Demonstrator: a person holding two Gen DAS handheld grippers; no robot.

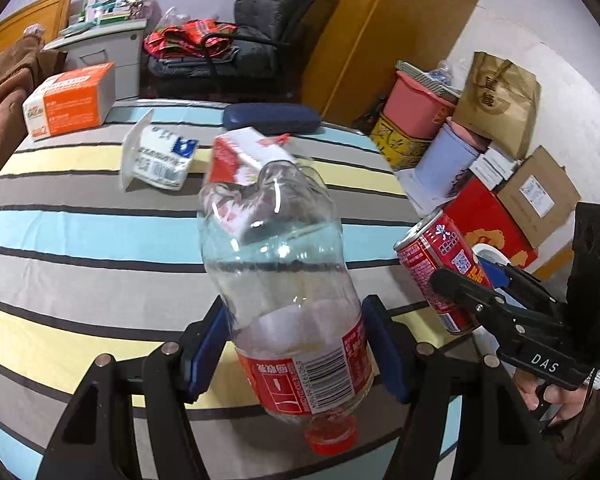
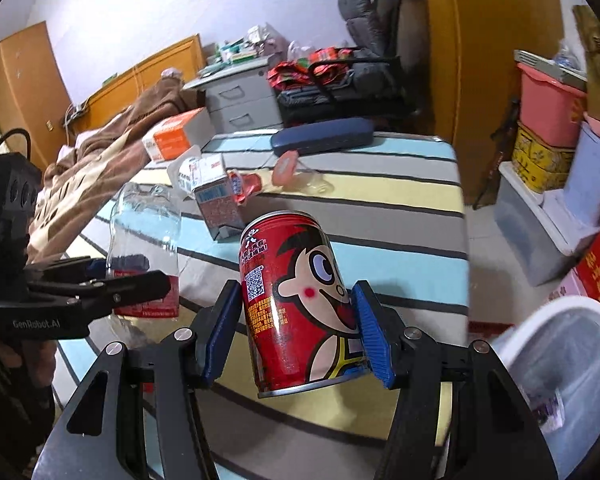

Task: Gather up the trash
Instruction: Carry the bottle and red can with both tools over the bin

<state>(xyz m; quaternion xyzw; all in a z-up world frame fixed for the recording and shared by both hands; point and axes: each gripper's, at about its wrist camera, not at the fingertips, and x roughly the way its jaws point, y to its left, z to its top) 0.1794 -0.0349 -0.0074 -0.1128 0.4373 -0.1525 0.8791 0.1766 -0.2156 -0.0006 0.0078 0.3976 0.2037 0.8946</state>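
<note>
The left tongs point(image 1: 296, 354) pinch a clear plastic bottle point(image 1: 284, 280) across its lower body, both blue pads pressed to its sides. The bottle hangs clear of the striped bed point(image 1: 80, 240), red cap point(image 1: 332, 436) nearest the camera and its base pointing away from the tongs.

The right tongs point(image 2: 300, 328) pinch a red drink can point(image 2: 296, 300) between their blue pads, the can tilted, rim up, and held above the bed. In the left view these tongs sit to the right of the bottle, near it but apart.

Beyond both tongs, on the bed, lie a small carton point(image 2: 216, 204), a crumpled white wrapper point(image 1: 156, 160), an orange and white box point(image 1: 70, 98) and a dark blue case point(image 1: 272, 118). A further clear item point(image 2: 304, 182) lies past the carton; it is probably another bottle, though blur prevents certainty.

Below and right of the right tongs stands a white bin point(image 2: 568, 360) with a clear liner, off the bed edge.
</note>
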